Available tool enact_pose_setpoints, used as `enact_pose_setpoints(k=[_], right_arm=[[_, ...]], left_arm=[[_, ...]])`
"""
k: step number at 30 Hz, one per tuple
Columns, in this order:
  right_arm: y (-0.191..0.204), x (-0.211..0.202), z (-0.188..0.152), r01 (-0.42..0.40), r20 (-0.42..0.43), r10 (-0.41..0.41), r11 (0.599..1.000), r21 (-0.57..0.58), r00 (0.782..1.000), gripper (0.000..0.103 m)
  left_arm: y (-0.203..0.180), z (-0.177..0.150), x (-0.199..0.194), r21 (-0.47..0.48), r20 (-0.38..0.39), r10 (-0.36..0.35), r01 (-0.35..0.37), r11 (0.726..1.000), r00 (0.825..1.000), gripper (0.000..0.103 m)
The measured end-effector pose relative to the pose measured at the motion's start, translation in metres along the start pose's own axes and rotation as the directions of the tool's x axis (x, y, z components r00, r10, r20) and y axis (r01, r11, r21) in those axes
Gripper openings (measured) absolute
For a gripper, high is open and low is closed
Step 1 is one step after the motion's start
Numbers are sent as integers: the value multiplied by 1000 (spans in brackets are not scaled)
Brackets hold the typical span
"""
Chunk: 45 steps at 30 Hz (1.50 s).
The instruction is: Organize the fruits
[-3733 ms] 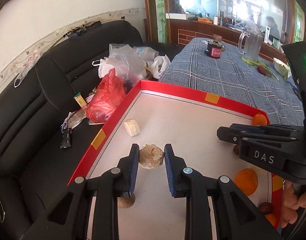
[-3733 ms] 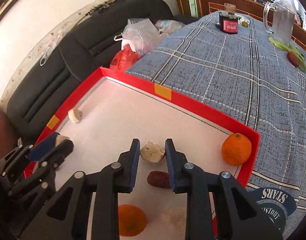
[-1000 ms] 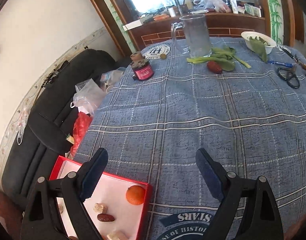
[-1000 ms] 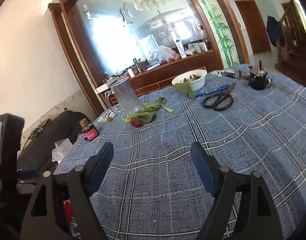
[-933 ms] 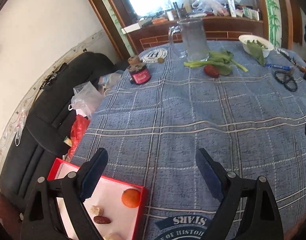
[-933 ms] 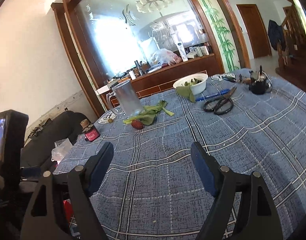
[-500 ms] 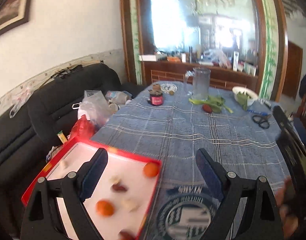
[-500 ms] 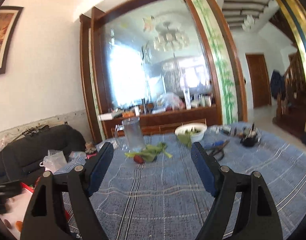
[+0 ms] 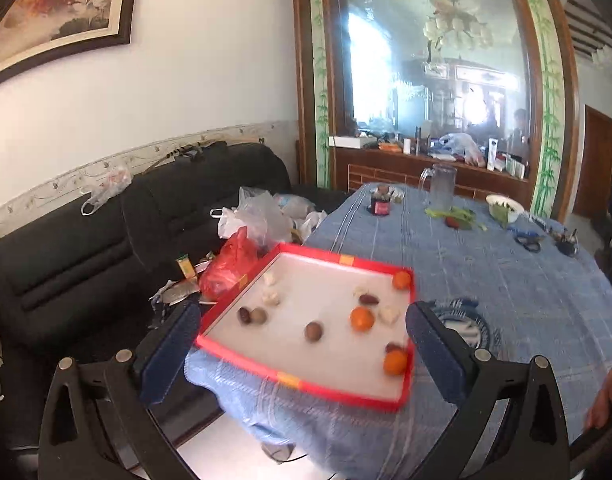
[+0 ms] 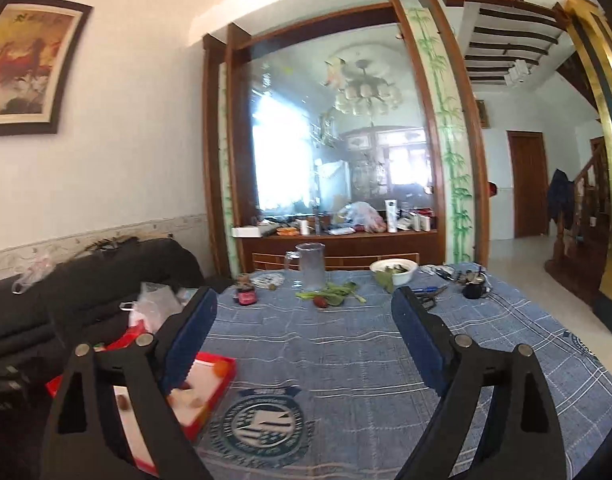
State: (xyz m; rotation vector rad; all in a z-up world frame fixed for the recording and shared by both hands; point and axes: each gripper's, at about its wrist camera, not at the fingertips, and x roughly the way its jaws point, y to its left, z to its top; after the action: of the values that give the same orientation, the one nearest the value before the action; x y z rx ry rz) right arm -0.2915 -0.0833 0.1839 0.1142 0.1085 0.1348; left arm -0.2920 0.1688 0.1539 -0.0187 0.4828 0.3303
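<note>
Right wrist view: red tray (image 10: 210,364) mostly hidden behind gripper finger, contents blurred. Left wrist view: hand (image 9: 607,396) cut off at right edge.

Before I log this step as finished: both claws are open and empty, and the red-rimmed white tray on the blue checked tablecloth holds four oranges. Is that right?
Not quite. The left wrist view shows three oranges in the red-rimmed white tray: a far-corner orange, a middle orange and a near orange. The left claw and right claw are open and empty, as you said.
</note>
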Motion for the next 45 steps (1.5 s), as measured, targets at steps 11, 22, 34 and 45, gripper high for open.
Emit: enact_pose_setpoints(k=[11, 22, 34, 45], right_arm=[[64, -46, -2, -411, -174, 427, 903, 123, 887, 92], [85, 25, -74, -386, -397, 400, 915, 118, 826, 93], [88, 27, -82, -265, -419, 283, 959, 102, 863, 93], [87, 11, -73, -260, -370, 261, 964, 53, 892, 93]], left_arm=[[66, -24, -32, -37, 81, 183, -180, 983, 980, 103], [62, -22, 7, -37, 33, 219, -218, 975, 975, 103], [57, -33, 6, -19, -5, 133, -133, 991, 991, 103], [55, -35, -2, -30, -1, 79, -79, 996, 997, 103]])
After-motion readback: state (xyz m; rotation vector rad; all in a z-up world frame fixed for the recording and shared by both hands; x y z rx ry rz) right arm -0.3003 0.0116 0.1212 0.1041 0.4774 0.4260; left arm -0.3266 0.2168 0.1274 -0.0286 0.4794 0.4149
